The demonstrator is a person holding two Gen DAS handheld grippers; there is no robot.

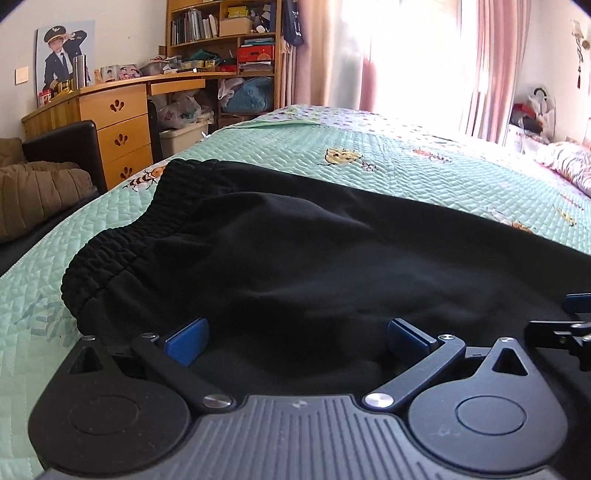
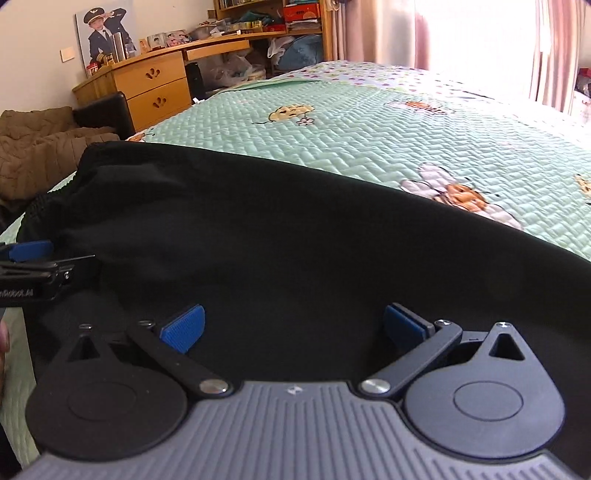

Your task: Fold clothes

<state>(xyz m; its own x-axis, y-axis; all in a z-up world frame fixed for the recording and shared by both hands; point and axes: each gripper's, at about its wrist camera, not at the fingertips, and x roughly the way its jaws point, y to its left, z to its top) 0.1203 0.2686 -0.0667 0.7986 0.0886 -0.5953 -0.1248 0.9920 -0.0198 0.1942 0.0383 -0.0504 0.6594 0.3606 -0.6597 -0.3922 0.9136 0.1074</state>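
Left wrist view: nearest the camera, the left gripper (image 1: 295, 339) is seen with its two blue-padded fingers spread wide, and nothing is held between them. Black cloth lies directly under and ahead of the gap, so the tool is judged to be lowered low over the garment, perhaps for a grip on its near edge or just after one was let go; which of the two cannot be told.

The black pants (image 1: 295, 251) are spread across the bed, with the gathered waistband (image 1: 110, 251) ahead and to the left of the left gripper. The cloth looks lumpy, not flat. Whether it lies doubled over cannot be told.

At the right edge of this view, part of the other tool is seen beside it.

In the right wrist view, the right gripper (image 2: 293, 328) is likewise held wide open and empty, over the black cloth. The two tools are kept side by side, probably so that one edge can be handled at two spots.

Beyond the garment, the green quilted bedspread (image 1: 288, 147) stretches ahead. Farther ahead and to the left, a wooden desk with drawers (image 1: 122, 125) is seen; the drawers are closed, their contents hidden. Above it, a bookshelf (image 1: 221, 26) is filled with books and boxes. Far ahead, pink curtains (image 1: 491, 55) frame a bright window.
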